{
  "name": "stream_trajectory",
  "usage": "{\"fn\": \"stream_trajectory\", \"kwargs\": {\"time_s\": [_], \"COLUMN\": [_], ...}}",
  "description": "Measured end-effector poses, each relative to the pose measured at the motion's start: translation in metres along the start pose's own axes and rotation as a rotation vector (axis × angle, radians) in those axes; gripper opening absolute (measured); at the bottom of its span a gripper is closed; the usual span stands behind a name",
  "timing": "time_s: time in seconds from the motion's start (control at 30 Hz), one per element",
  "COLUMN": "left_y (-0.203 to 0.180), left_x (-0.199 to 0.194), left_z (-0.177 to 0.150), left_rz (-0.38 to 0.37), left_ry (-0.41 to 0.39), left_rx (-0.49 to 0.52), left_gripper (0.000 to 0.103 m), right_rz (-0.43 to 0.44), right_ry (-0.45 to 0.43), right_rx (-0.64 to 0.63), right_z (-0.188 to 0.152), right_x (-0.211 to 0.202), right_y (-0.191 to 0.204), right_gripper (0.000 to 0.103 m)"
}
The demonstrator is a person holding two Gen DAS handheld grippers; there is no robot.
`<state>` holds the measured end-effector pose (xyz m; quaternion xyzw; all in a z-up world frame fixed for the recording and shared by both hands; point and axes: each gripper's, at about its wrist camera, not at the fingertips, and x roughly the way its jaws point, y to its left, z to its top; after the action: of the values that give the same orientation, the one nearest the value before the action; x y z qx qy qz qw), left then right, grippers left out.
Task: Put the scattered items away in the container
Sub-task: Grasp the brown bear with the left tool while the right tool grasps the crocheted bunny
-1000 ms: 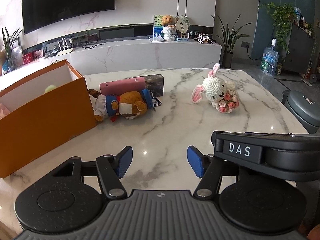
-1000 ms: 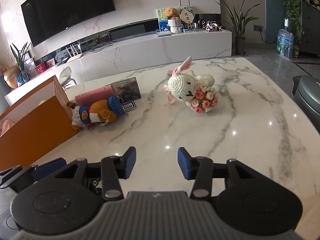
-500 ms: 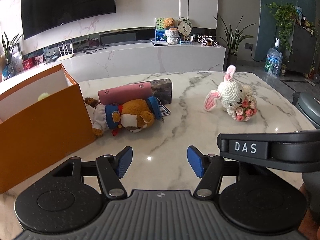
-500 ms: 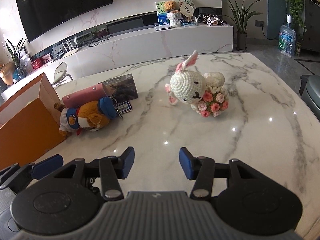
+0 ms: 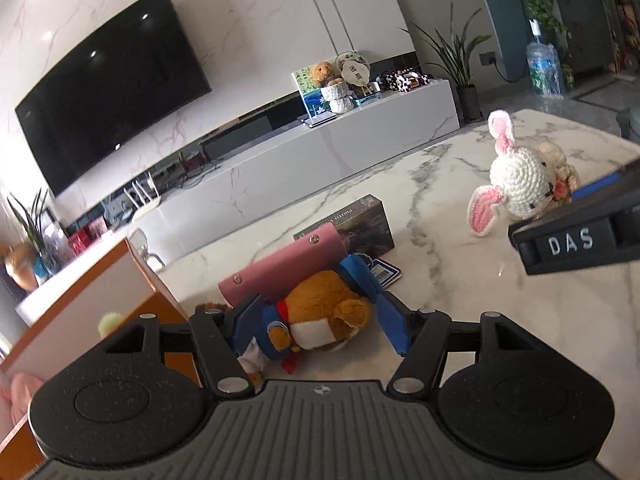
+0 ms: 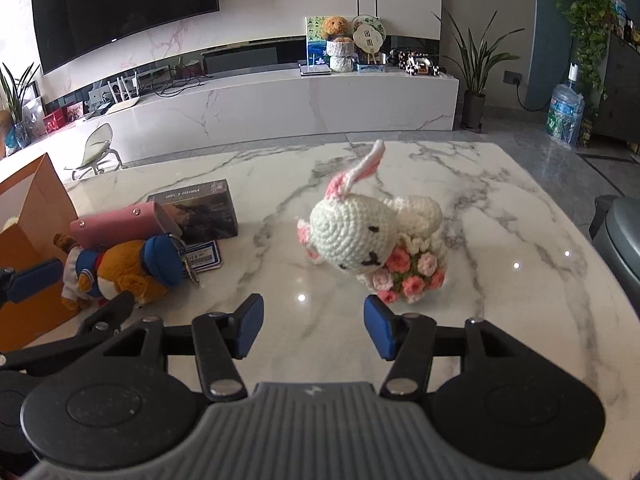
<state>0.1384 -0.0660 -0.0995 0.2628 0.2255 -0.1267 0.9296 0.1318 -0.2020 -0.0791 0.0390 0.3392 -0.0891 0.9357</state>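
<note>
A brown plush bear in blue clothes [image 5: 320,316] lies on the marble table [image 5: 440,264]. My left gripper [image 5: 318,326] is open, its blue pads on either side of the bear. The orange box [image 5: 80,304] stands just left of it. The bear also shows in the right wrist view [image 6: 128,268]. My right gripper [image 6: 314,326] is open and empty, just short of the white crochet rabbit with pink flowers [image 6: 368,240]. The rabbit also shows in the left wrist view [image 5: 520,184].
A pink pouch [image 5: 288,270], a dark box [image 5: 360,224] and a blue card [image 5: 384,274] lie behind the bear. A grey bin [image 6: 620,236] stands off the table's right edge. The right gripper's body [image 5: 576,240] reaches in at right of the left view.
My left gripper has moved forward and tilted, so its open pads now flank the bear. My right gripper has moved closer to the rabbit.
</note>
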Motion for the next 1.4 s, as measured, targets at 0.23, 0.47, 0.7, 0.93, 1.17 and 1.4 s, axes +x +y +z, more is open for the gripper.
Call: {"fn": "stream_trajectory", "kwargs": {"time_s": [0.23,0.47,0.7,0.93,1.17,1.4], "left_y": [-0.022,-0.036,-0.028,-0.018,-0.003,0.008], "left_x": [0.023,0.053,0.075,0.067,0.043,0.003], "left_z": [-0.017,-0.031,-0.025,-0.022,-0.015,-0.012], "left_rz": [0.032,0.022,0.003,-0.005,-0.055,-0.072], "left_ry": [-0.041,-0.022,0.022,0.023,0.043,0.053], "left_rx": [0.316,0.446,0.343,0.235,0.103,-0.012], "left_gripper": [0.079,0.084,0.082,0.068,0.063,0.063], "right_rz": [-0.047,-0.121,-0.162,-0.209,-0.190,-0.164], "right_ry": [-0.079,-0.149,-0.163,-0.173,-0.146,-0.133], "right_rx": [-0.228,-0.458,-0.550,-0.552,-0.438,-0.345], "right_z": [0.008,0.005,-0.005,-0.008,-0.005,-0.012], "right_x": [0.018,0.041,0.062,0.065,0.048,0.015], "right_y": [0.003,0.009,0.018,0.018,0.009,0.006], "right_gripper": [0.078,0.084,0.082,0.059,0.056,0.055]}}
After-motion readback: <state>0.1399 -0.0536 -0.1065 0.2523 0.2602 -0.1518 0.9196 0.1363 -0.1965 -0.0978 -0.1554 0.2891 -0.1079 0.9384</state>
